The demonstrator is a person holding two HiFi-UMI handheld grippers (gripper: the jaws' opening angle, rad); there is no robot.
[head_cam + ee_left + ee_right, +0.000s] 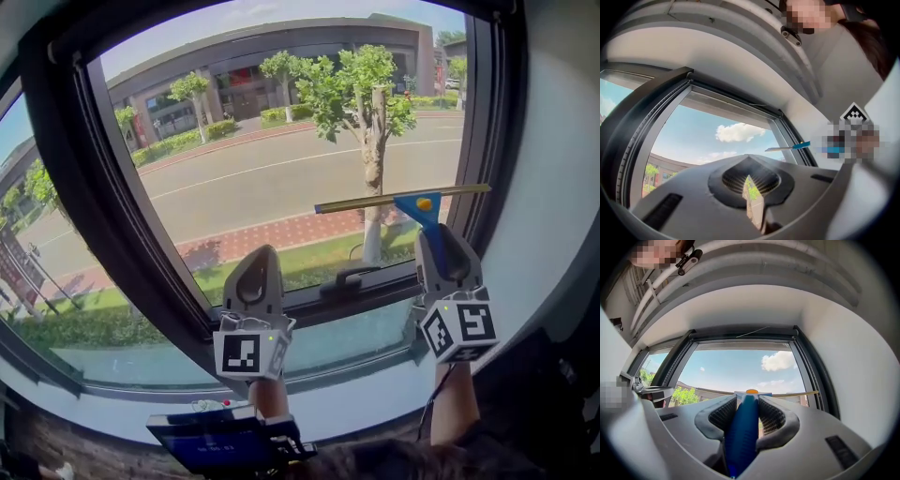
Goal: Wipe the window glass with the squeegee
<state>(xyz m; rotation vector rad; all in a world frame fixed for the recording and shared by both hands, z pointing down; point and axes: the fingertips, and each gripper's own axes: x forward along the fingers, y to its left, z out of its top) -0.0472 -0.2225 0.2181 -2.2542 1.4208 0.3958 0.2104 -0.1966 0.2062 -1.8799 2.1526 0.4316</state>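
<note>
Right gripper (441, 236) is clamping the blue handle of the squeegee (421, 207). In the right gripper view both jaws are pressing on the handle's sides (743, 427), which is running straight up between them. The blade (401, 198) is lying roughly level, tilting up slightly to the right, across the lower right part of the window glass (262, 173). Its right end is reaching close to the dark window frame (487, 141). Whether the blade is touching the pane cannot be told.

Left gripper (257, 260) is pointing at the glass to the left of the squeegee and well apart from it. Its jaws are sitting together with only a thin slit showing (751, 183) and nothing between them.

A black latch (345, 279) is sitting on the lower frame between the two grippers. Beyond the glass, a tree (372, 159) is standing by a road.
</note>
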